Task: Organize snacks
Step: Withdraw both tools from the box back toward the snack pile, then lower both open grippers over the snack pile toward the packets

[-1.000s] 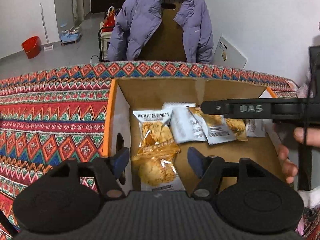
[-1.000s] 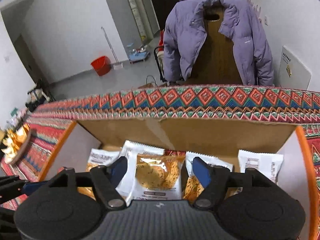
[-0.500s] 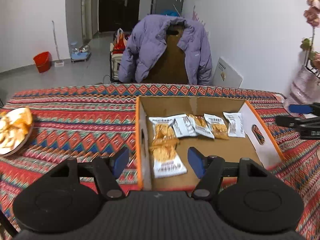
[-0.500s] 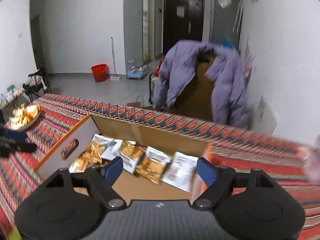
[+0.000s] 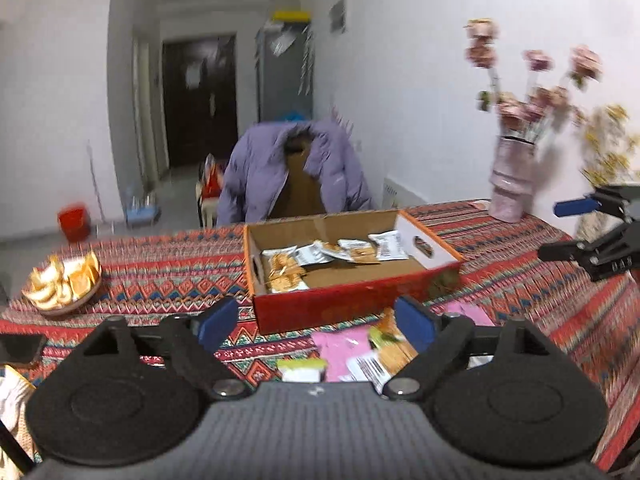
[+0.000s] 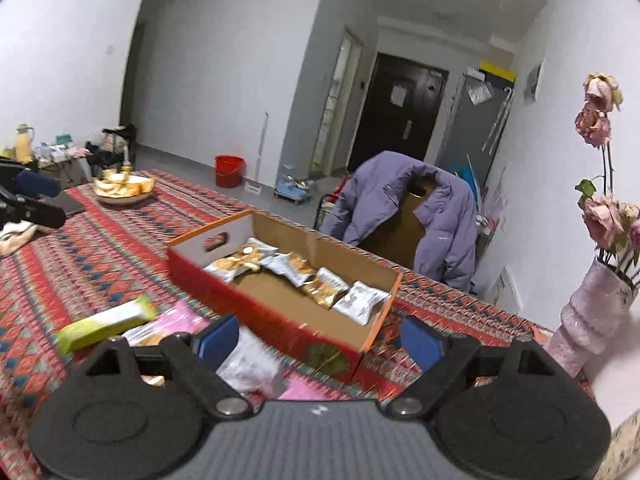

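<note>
The counter (image 5: 168,280), covered in a patterned cloth, carries everything for this task. At its middle stands the open cardboard box (image 5: 340,306), red on the near wall, with a row of snack packets (image 6: 296,270) lying along its far side and bare floor toward the near wall.

Judged step: a placement into the box is complete and both hands are drawn back toward the near edge for the next pick. The remaining loose snacks (image 5: 360,354) lie on the cloth just in front of the box: pink packets, a biscuit packet and a long yellow-green bar (image 6: 106,322).

The left gripper (image 5: 316,322) is released, its jaws have just been opening, and nothing is clamped between them. The right gripper (image 6: 320,338) is likewise released, jaws just widened, nothing held.

Next move, as a judgement: lower one gripper over a loose packet, close on it, then lift it over the near wall.

Clearances: the near wall must be cleared on entry. A vase of flowers (image 6: 592,312) stands near the right end of the box; keep the right hand away from it. A plate of snacks (image 5: 64,284) sits well apart on the left. The cloth between plate and box is open room.
</note>
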### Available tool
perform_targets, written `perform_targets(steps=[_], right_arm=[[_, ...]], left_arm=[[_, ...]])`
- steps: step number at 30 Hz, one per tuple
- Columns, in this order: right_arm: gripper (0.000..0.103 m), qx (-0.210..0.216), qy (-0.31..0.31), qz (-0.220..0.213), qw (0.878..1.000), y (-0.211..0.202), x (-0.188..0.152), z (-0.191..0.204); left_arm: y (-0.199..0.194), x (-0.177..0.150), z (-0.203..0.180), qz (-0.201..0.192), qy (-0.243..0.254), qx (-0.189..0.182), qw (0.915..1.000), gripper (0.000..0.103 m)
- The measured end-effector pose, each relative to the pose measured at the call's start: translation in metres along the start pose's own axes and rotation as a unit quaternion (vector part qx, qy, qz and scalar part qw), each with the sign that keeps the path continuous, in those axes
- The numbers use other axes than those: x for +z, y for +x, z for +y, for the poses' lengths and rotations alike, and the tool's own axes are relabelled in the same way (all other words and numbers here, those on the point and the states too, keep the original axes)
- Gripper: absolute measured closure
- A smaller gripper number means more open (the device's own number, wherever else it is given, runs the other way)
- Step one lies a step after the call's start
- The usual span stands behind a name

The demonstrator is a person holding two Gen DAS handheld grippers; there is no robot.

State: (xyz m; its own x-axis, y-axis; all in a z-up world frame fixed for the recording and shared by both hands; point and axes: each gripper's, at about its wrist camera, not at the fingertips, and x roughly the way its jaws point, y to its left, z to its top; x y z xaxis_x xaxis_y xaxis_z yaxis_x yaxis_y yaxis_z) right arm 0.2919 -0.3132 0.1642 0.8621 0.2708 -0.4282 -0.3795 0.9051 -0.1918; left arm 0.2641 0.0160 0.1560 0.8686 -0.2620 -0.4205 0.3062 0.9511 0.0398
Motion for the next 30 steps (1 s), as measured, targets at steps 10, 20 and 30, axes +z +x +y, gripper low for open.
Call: perform_targets(steps=[10,20,30], right_arm=[[0.014,-0.015,0.040,-0.012,0.999,-0.038,-0.080,0.042],[0.009,-0.027,0.098,-0.007,0.995,-0.054,-0.126,0.052],[0.009,-0.051,0.120,0.010,0.991,-0.031,-0.129,0.034]], left_arm=[[-0.029,-0.085,-0.038,0.013,-0.056,-0.021,0.9981,0.004],[0.003,-0.107,-0.041,0.062,-0.064,-0.023,0.9957,0.004],[0.120,-0.082,-0.064,0.071,-0.070,-0.021,0.9948,0.002]])
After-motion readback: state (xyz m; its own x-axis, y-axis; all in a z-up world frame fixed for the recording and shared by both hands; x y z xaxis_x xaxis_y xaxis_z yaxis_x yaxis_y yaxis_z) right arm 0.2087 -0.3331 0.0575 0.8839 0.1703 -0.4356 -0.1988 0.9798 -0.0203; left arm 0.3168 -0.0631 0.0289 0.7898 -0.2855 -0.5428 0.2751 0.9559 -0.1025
